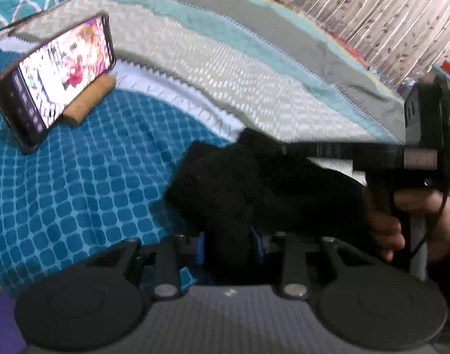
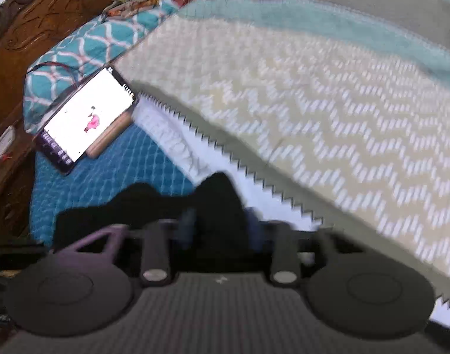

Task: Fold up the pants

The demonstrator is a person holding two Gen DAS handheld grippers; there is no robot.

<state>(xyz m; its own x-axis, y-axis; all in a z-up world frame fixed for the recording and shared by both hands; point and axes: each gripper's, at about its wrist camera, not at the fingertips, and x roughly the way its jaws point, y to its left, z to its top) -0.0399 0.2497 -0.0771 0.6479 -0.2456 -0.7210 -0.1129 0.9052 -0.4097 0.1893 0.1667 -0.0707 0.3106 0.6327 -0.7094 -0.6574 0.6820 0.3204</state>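
Little here can be read. The white band of the bedspread (image 1: 177,100) carries a line of grey stitched lettering along its length, seen also from the right wrist view (image 2: 183,150), but blur and distortion leave the letters unreadable. The phone (image 1: 56,79) propped on the bed shows a bright colourful screen with a row of round icons down one edge, washed out to near white in the right wrist view (image 2: 89,118), and no word on it can be made out.

Black left gripper (image 1: 229,244), blue fingers (image 1: 199,249), round grey discs; bare-skinned hand (image 1: 385,231).
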